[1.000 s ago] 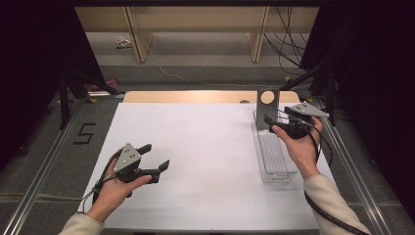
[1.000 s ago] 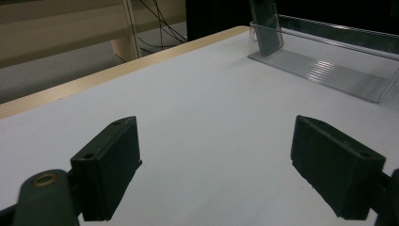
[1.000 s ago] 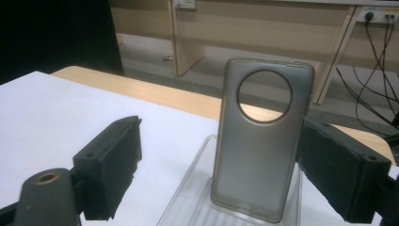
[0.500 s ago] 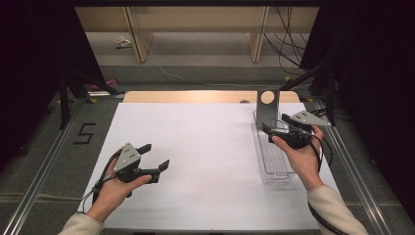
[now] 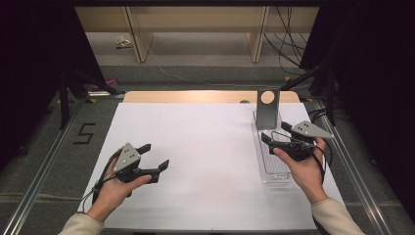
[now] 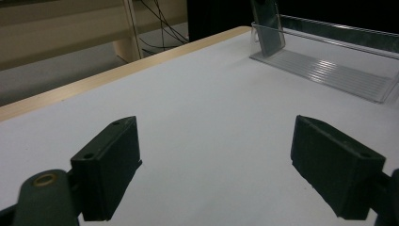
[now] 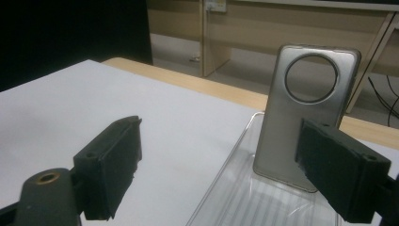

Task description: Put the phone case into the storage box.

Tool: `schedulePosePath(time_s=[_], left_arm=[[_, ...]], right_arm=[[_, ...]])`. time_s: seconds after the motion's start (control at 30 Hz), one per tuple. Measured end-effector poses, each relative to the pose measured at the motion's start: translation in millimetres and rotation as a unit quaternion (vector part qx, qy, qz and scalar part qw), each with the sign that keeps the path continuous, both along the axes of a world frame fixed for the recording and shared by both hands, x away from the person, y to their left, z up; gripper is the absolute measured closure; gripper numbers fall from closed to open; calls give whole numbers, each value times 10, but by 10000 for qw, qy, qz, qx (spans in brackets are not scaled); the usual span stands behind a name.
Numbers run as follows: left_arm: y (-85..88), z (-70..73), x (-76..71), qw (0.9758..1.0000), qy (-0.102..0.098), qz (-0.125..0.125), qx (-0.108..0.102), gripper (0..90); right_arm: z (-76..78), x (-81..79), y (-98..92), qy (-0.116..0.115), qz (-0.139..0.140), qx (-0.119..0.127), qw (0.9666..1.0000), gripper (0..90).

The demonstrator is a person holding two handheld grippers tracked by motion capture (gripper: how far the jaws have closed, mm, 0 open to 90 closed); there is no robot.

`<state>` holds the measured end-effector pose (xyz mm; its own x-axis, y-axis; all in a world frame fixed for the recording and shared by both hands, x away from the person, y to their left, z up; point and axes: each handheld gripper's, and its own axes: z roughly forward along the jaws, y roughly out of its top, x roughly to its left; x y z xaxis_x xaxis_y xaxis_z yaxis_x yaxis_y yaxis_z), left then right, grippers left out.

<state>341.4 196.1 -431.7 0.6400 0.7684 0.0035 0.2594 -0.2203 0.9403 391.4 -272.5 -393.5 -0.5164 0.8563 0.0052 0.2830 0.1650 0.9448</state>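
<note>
Silver phone case with round cutout upright at far end of clear ribbed plastic tray, right gripper over tray, fingers released, left gripper well apart over white bench, fingers released.

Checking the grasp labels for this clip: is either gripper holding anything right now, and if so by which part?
Nothing is held. The left gripper is open over the white table; the right gripper is open, short of the grey phone case with a round hole in the clear plastic tray.

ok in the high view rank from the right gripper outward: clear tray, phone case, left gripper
1. clear tray: directly beneath the right gripper.
2. phone case: upright at the tray's far end, just beyond the gripper.
3. left gripper: across the white mat, at the table's left.
</note>
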Motion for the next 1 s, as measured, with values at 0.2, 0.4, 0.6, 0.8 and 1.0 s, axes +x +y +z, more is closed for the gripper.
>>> schedulePosePath(time_s=[0.2,0.4,0.6,0.8,1.0], left_arm=[[2,0,0,10000,2,1,-5,157],[2,-5,1,10000,5,4,20,157],[4,-9,1,10000,13,9,35,157],[1,-4,-1,10000,0,6,40,157],[4,-6,-1,10000,2,8,35,157]], right_arm=[[-25,-75,-4,18,40,19,10000,161],[-60,-140,-14,5,89,15,10000,161],[-92,-242,-17,-32,125,5,9999,161],[-110,-328,-15,-43,169,-3,9998,161],[-147,-365,-8,-18,203,-31,9998,161]])
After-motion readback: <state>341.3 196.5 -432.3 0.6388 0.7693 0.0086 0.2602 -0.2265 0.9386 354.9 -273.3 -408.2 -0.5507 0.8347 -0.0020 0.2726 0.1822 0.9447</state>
